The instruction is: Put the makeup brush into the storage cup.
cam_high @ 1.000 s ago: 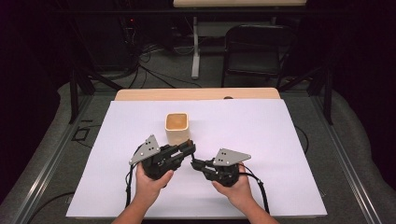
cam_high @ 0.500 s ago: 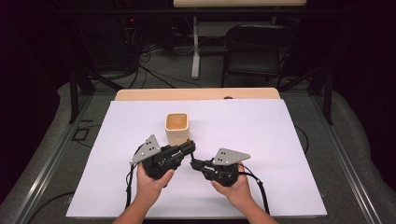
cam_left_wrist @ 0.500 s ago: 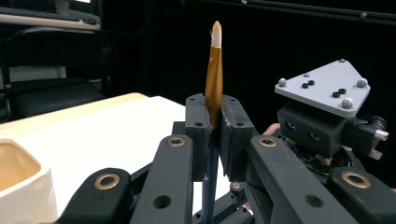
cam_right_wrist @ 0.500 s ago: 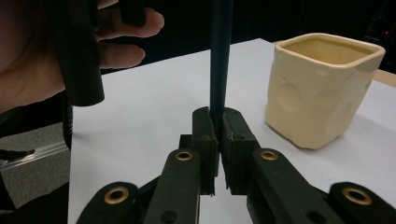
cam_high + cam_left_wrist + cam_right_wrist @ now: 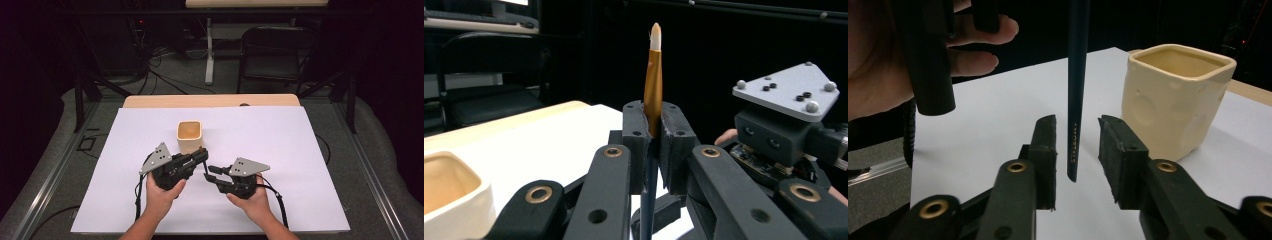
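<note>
Brush [image 5: 653, 75] stands upright, clamped between the jaws of the left gripper [image 5: 653, 145]. Its gold ferrule and pale tip rise above the pads in the left gripper view; its dark handle runs down below them. In the right gripper view the handle [image 5: 1075, 90] hangs vertically, with its lower end between the two jaws of the right gripper [image 5: 1075, 150]. Those jaws have just been opening: a gap shows on each side of the handle and neither pad touches it. The left gripper alone carries the brush.

In the high view the left gripper [image 5: 202, 156] and right gripper [image 5: 209, 172] meet tip to tip over the white sheet [image 5: 300, 150], near the middle of the table [image 5: 150, 101]. Each rests in one hand; the left hand [image 5: 161, 192] and right hand [image 5: 250, 197] come in from the near edge. A grey plate sits on top of each gripper.

Cup [image 5: 189, 136], cream and square-mouthed, stands upright on the sheet just beyond the left gripper's tips. In the right gripper view the cup [image 5: 1175, 100] stands to the right of the handle and beyond it, apart from it. A black chair [image 5: 277, 55] stands on the floor behind the table.
</note>
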Demonstrator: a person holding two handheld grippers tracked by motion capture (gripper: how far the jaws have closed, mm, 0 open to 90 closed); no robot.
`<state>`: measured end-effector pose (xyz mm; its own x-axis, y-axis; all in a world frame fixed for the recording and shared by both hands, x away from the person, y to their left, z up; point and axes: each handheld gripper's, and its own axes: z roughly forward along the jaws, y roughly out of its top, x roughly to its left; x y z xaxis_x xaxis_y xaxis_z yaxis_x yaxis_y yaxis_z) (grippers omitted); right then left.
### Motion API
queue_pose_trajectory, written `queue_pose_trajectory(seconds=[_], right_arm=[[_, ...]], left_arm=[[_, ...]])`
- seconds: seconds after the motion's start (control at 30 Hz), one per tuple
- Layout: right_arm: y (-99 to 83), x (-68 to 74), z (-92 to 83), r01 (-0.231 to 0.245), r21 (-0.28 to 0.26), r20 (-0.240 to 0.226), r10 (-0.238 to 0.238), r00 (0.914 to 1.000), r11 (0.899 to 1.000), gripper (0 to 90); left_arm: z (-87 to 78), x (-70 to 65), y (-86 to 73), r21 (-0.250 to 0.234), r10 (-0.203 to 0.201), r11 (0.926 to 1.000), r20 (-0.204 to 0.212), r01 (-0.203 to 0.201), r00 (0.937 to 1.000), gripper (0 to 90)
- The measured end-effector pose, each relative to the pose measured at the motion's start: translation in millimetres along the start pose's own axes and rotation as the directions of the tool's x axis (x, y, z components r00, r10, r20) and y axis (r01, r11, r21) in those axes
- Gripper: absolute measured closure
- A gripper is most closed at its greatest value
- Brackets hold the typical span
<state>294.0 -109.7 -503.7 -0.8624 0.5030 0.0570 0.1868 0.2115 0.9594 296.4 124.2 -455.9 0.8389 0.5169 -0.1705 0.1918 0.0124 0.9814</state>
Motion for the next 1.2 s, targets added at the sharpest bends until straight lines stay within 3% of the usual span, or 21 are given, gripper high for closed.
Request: queue_pose_trajectory(seconds=[0.33, 0.57, 0.7, 0.83, 0.97, 1.1, 1.2], right_arm=[[3.6, -5.2, -7.4, 0.005, -0.026, -0.013, -0.005, 0.9999, 1.000, 60.3], [2.3, -5.6, -10.0, 0.022, 0.026, -0.010, -0.022, 0.9997, 0.999, 57.7], [1.8, -3.9, -12.7, 0.050, 0.062, 0.016, -0.051, 0.9986, 0.997, 57.3], [2.8, -4.5, -17.3, 0.061, 0.038, 0.040, -0.062, 0.9973, 0.997, 56.0], [3.5, -5.5, -21.3, 0.061, 0.043, 0.039, -0.062, 0.9973, 0.997, 55.7], [2.6, -7.2, -24.3, 0.050, 0.073, 0.045, -0.054, 0.9975, 0.996, 45.7], [-1.9, -9.2, -27.9, 0.031, 0.037, 0.055, -0.033, 0.9979, 0.999, 44.2]], left_arm=[[-9.2, 6.3, 13.5, -0.009, 0.024, 0.9997, -0.030, -0.024, 0.9993, 83.8], [-10.8, 6.0, 24.1, 0.003, 0.052, 0.9987, -0.044, -0.052, 0.9977, 83.7], [-11.0, 5.3, 27.5, 0.002, 0.061, 0.9981, -0.042, -0.061, 0.9972, 83.7], [-9.8, 4.5, 27.0, 0.011, 0.066, 0.9978, -0.042, -0.066, 0.9969, 83.8], [-9.9, 6.0, 28.1, 0.013, 0.066, 0.9978, -0.046, -0.066, 0.9967, 83.7], [-11.1, 9.0, 32.7, 0.008, 0.061, 0.9981, -0.060, -0.060, 0.9964, 83.7], [-10.9, 9.1, 36.8, 0.013, 0.073, 0.9973, -0.064, -0.072, 0.9953, 83.7]])
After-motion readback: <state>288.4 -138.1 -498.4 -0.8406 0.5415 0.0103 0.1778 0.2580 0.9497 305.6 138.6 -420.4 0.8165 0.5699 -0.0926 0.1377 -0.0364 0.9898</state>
